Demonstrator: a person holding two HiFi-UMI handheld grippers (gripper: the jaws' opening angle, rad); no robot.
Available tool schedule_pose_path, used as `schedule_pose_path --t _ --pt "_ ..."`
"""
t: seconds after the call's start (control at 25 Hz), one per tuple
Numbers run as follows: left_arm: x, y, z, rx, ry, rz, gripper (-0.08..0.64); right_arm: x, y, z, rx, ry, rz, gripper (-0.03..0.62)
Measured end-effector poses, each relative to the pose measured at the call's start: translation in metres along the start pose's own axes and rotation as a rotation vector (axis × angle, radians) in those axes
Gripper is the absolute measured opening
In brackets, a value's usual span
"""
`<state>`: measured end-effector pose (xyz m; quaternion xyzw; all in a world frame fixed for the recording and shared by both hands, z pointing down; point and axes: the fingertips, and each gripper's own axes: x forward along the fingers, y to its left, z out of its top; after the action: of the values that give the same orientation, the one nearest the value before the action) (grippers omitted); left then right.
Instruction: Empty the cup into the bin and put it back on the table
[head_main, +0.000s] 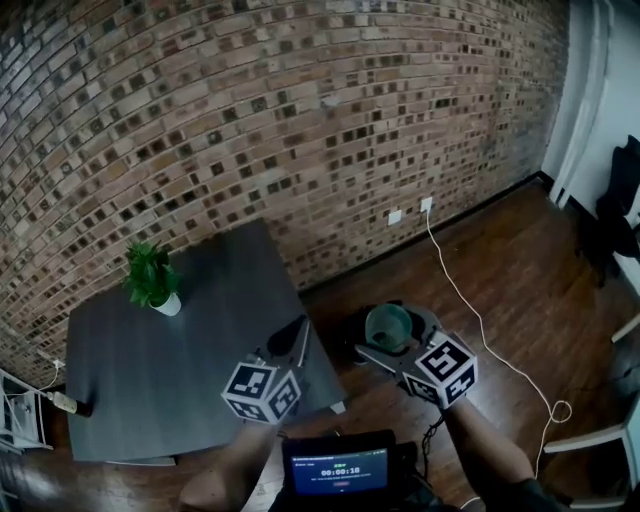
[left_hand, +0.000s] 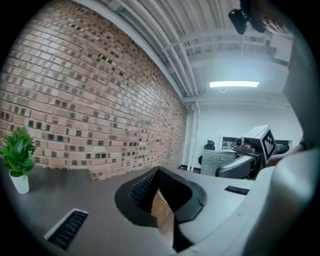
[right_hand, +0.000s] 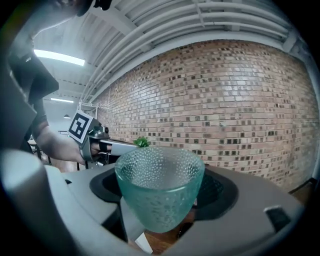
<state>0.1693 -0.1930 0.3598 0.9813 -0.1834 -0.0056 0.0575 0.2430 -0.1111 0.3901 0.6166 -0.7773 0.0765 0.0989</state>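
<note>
Right gripper view, item one: my right claw (right_hand: 160, 210), clamped on the cup (right_hand: 160, 192), one jaw on each side of its lower wall. The cup is teal, dimpled glass, upright, mouth up, and nothing shows inside it.

Item two: my left claw (left_hand: 159, 172), jaws pressed together, nothing between them. It hangs beside the right one, near but apart.

Head view, item three: the table (head_main: 150, 390), dark grey. The left claw is over its right edge, close to the near right corner. The cup is off the table, just past that same corner, over the wooden floor (head_main: 500, 270).

Item four: a dark round shape (head_main: 350, 320) on the floor under the cup. I take it for the bin, though I cannot make out its rim.

Item five: a potted plant (head_main: 152, 278) near the table's far edge, toward the far left corner, well clear of both claws.

Item six: a white cable (head_main: 470, 310) running over the floor from a wall socket.

Item seven: the brick wall (head_main: 300, 120), behind everything.

Step in hand, as I judge it: the tipping looks done, since the cup sits upright and bare, so this is the carry back. Next move calls for swinging the right claw left over the near right corner, lowering the cup flat onto bare tabletop short of the plant, then parting the jaws.
</note>
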Motion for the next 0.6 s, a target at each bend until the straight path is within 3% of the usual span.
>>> schedule_pose_path --t 0.4,0.6 --pt "0.030 0.022 0.010 -0.004 -0.011 -0.066 0.002 0.035 -0.023 0.009 -0.003 0.026 -0.020 0.400" --pt "0.045 0.047 0.004 -0.021 0.003 -0.038 0.002 0.052 -0.038 0.015 -0.013 0.033 -0.047 0.400"
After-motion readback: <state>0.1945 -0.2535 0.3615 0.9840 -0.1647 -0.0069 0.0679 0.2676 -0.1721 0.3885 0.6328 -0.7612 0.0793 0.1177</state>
